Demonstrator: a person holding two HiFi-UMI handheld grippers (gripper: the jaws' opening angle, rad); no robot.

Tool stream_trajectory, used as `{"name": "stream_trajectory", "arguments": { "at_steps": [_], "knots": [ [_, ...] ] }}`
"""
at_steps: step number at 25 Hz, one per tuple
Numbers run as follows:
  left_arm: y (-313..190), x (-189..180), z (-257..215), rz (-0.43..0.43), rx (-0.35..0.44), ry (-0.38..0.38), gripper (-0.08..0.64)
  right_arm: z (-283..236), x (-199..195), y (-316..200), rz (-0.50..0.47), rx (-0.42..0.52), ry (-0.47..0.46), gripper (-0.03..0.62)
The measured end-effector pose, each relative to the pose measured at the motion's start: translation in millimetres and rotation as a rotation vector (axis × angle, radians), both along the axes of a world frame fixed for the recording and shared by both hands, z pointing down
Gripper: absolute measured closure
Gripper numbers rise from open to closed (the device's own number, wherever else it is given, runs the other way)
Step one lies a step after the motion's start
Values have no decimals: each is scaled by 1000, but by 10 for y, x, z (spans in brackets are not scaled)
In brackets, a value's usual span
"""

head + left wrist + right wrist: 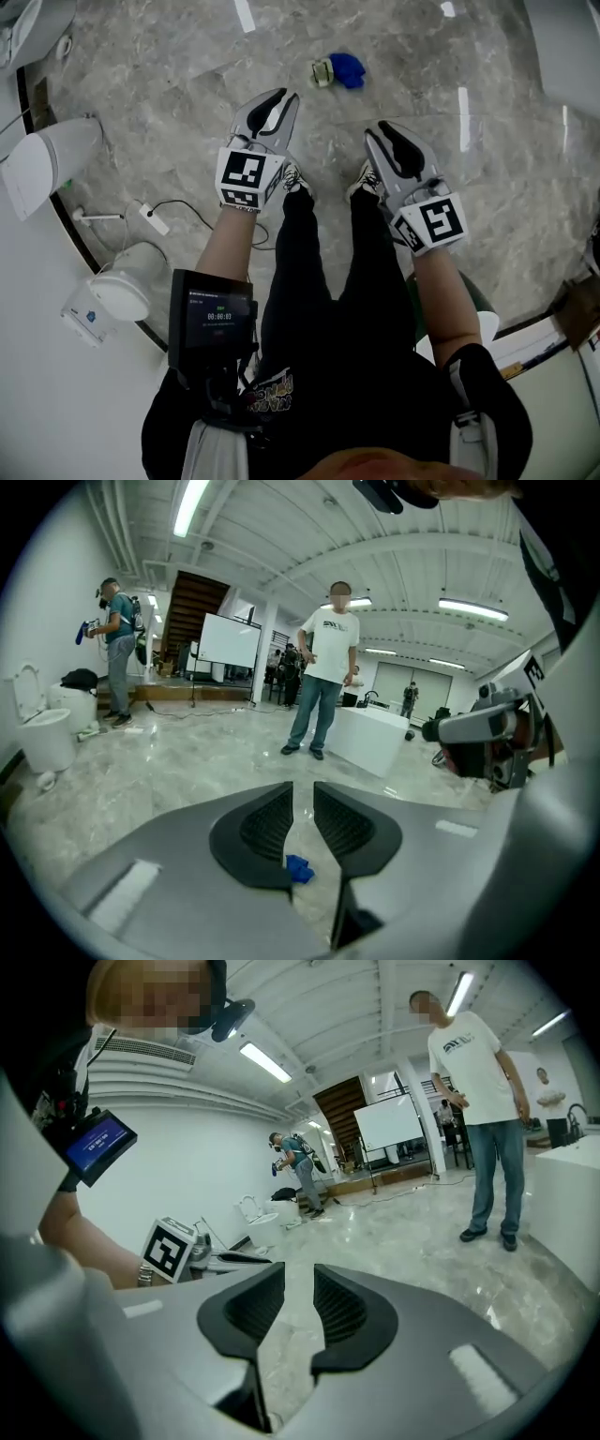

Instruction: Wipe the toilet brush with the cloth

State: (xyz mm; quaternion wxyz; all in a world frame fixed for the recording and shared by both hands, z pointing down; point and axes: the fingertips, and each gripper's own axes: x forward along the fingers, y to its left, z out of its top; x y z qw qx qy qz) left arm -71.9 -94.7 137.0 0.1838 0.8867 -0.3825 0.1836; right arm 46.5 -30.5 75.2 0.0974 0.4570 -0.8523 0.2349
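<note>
Left gripper (278,96) and right gripper (386,129) hang empty, jaws slightly parted, well short of the crumpled blue cloth (349,69) on the glossy marble floor (169,66). We judge it soft, light and limp: pinch a raised fold. A pale object (322,73) beside it may be the toilet brush; too small to tell.

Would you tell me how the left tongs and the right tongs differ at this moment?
The left tongs lean toward the right of the head view, the right tongs toward its left. Through the left tongs' gap the blue cloth shows lying on the floor; through the right tongs' gap, only floor shows. Both stand slightly open and hold nothing.
</note>
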Motion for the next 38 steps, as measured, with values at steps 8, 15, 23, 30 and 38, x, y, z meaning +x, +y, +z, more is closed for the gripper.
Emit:
{"name": "stream_trajectory", "arguments": {
  "at_steps": [8, 15, 23, 30, 38],
  "knots": [
    [92, 246, 867, -76, -22, 102, 434, 1155, 210, -221, -87, 13, 6, 477],
    [-256, 368, 1770, -53, 23, 103, 413, 2315, 327, -322, -65, 46, 39, 459],
    [-380, 566, 2326, 14, 164, 113, 377, 4395, 491, -557, -123, -17, 151, 385],
    [-543, 687, 2463, 61, 253, 99, 354, 5520, 586, -793, -130, -87, 248, 366],
    [-694, 663, 2476, 71, 286, 121, 328, 6086, 521, -1111, -133, -129, 274, 319]
  ]
}}
